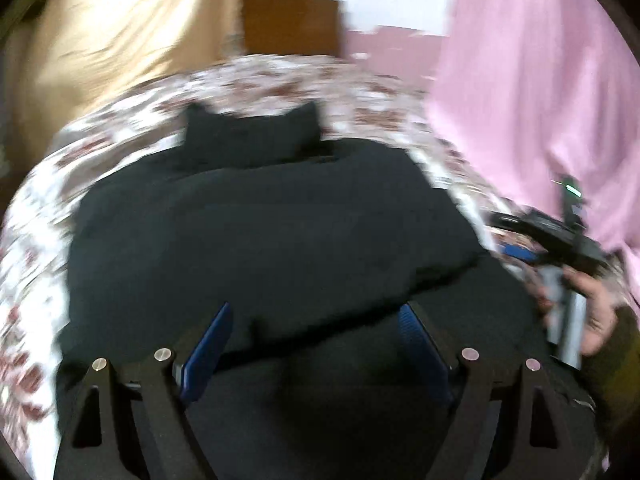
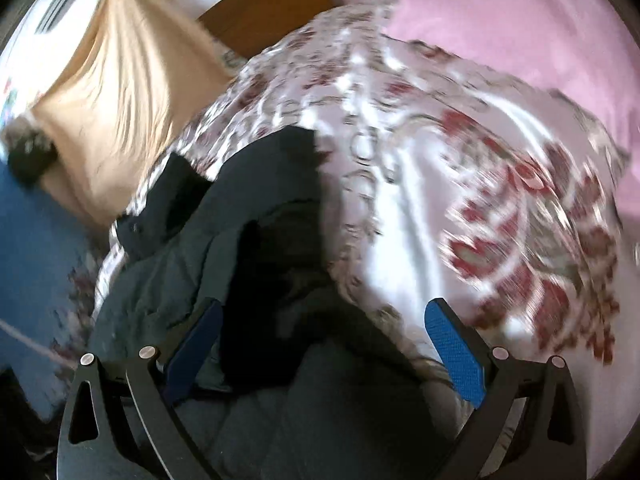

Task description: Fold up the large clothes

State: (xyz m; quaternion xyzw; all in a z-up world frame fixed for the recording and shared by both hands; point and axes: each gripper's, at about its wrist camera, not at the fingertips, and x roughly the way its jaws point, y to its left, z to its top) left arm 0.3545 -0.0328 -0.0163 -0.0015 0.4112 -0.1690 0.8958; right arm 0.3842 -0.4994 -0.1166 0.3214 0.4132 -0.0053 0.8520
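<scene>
Only left view: right claw (image 1: pixel 516 252), hand (image 1: pixel 596 312) | right view: blue floor (image 2: pixel 32 248)

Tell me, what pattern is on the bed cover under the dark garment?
White floral bed cover with dark red blossoms, clearest in the right wrist view.

Floral bedspread (image 2: pixel 460 168), tan curtain (image 1: pixel 100 40), pink curtain (image 1: pixel 532 80), brown wooden headboard (image 1: pixel 292 24), blue floor (image 2: pixel 36 240)
</scene>
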